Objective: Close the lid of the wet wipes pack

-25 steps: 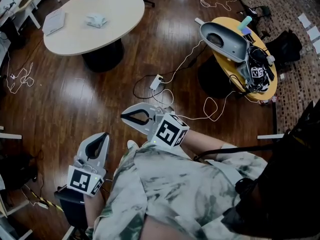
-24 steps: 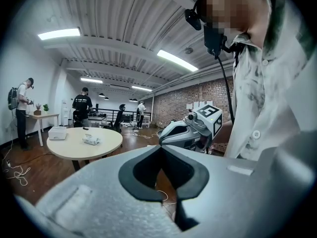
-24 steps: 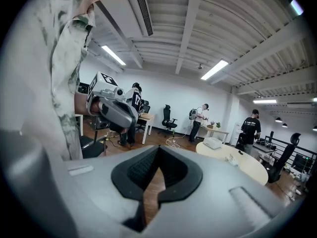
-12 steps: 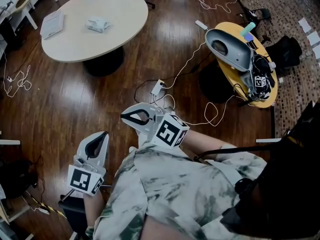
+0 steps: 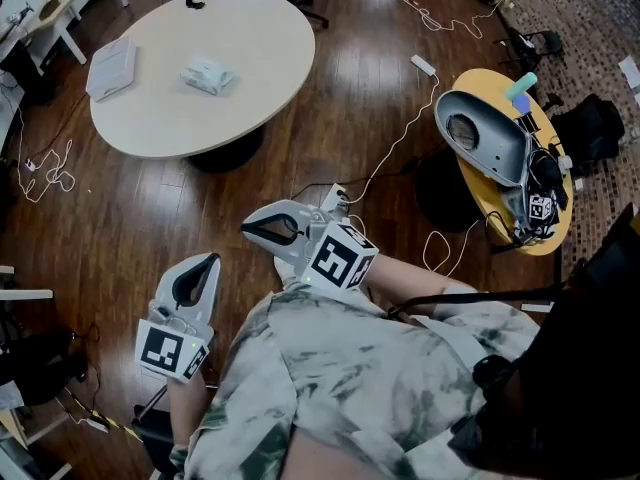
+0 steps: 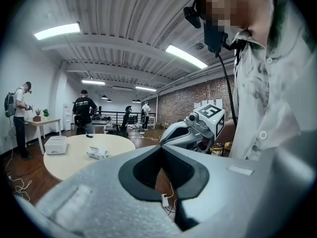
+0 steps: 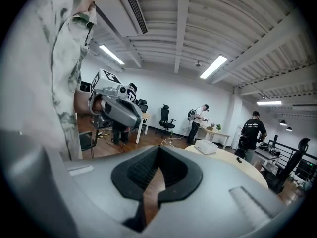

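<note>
The wet wipes pack (image 5: 208, 75) lies on the round white surface (image 5: 250, 58), near a white box (image 5: 110, 66) and well apart from both tools. The left hand-held gripper (image 5: 210, 260) and the right hand-held gripper (image 5: 246, 230) hang close to the person's body, jaws closed and empty.

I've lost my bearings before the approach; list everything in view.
wet wipes pack: one, white, on the round table; lid too small to judge.
round table: one, white, ahead left.
flat box: one, white, table's left side.
small object: one, black, table's far edge.
side table: one, yellow, right.
spare gripper: one, grey, on the side table.
cables: several, white and black, on the wood floor.
bystanders: three, one in black, beyond the round table.
left gripper: one, grey, jaws together, empty, low left.
right gripper: one, grey, jaws together, empty, beside it.
</note>
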